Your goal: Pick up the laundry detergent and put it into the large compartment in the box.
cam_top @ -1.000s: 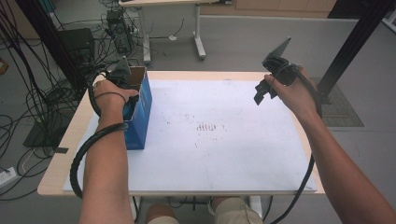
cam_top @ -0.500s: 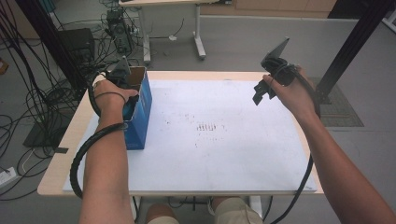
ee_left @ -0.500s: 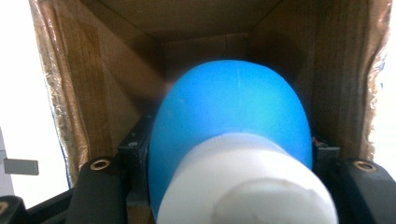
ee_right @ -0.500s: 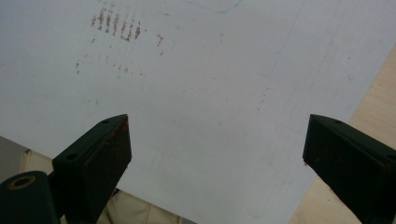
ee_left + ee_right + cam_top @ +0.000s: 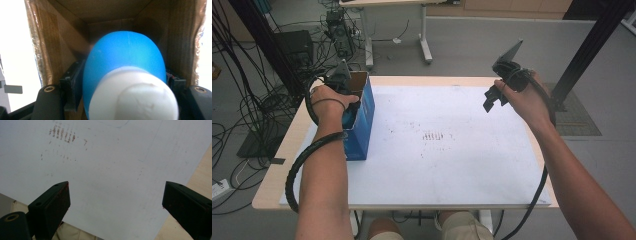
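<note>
A blue bottle with a white cap stands inside an open blue cardboard box at the left of the white board. My left gripper reaches down into the box. Its jaws have just been opening, and the bottle sits between them with the pads close beside its sides. In the high view the left hand covers the box's mouth. My right gripper is held above the board's far right corner, open, with nothing between its fingers.
The brown cardboard walls of the box crowd close around the bottle and jaws. Faint brown marks dot the middle of the board. The wooden table edge borders the board. Cables and black stands lie on the floor to the left.
</note>
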`<state>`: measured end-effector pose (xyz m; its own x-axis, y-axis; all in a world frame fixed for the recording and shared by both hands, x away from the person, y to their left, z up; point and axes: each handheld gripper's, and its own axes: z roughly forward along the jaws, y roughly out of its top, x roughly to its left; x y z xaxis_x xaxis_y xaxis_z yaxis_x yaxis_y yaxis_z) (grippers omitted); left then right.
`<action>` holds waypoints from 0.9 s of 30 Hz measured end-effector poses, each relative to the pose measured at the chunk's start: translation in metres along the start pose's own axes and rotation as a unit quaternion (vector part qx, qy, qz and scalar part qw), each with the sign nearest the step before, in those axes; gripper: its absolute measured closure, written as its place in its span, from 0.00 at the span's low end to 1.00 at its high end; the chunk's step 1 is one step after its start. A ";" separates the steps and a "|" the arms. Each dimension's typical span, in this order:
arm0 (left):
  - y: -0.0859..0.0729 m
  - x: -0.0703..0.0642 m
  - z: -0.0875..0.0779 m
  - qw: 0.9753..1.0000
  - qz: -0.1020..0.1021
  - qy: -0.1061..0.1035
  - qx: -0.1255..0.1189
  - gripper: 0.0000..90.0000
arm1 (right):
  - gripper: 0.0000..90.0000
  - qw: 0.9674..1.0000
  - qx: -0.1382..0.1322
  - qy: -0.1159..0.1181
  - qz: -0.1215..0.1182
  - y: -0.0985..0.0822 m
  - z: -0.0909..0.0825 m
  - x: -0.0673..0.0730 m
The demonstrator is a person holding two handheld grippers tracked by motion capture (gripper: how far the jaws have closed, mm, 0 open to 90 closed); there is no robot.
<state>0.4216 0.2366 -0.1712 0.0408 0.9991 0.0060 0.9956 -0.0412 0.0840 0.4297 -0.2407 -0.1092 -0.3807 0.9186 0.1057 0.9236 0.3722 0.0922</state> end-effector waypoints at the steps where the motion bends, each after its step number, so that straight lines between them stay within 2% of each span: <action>1: 0.000 0.000 -0.001 1.000 0.000 0.001 0.001 0.37 | 0.09 1.000 0.000 0.001 0.000 0.000 0.000 0.000; 10: 0.001 -0.003 -0.013 1.000 0.003 0.010 0.005 0.32 | 0.09 1.000 -0.009 -0.002 -0.003 -0.001 -0.002 0.003; 13: 0.000 -0.004 -0.018 1.000 -0.003 0.010 0.004 0.28 | 0.09 1.000 -0.011 -0.002 -0.004 -0.002 -0.002 0.003; 15: 0.000 -0.002 -0.023 1.000 -0.001 0.005 0.005 0.27 | 0.09 1.000 -0.011 -0.003 -0.005 -0.002 -0.002 0.003; 20: -0.001 -0.004 -0.045 1.000 0.005 0.009 0.002 0.24 | 0.09 1.000 -0.012 -0.002 0.000 -0.003 -0.004 0.001; 23: -0.002 -0.004 -0.060 1.000 0.017 0.009 0.000 0.21 | 0.09 1.000 -0.011 0.002 0.004 -0.003 -0.004 -0.002; 26: -0.002 -0.008 -0.075 0.999 0.038 0.006 0.004 0.17 | 0.08 1.000 -0.009 0.005 0.004 0.000 -0.003 -0.004; 27: -0.003 -0.011 -0.079 0.999 0.052 0.005 0.002 0.16 | 0.08 1.000 -0.007 0.010 0.002 0.001 -0.002 -0.005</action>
<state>0.4120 0.2259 -0.0926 0.1428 0.9895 0.0243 0.9865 -0.1443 0.0781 0.4328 -0.2452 -0.1076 -0.3785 0.9170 0.1258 0.9242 0.3670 0.1060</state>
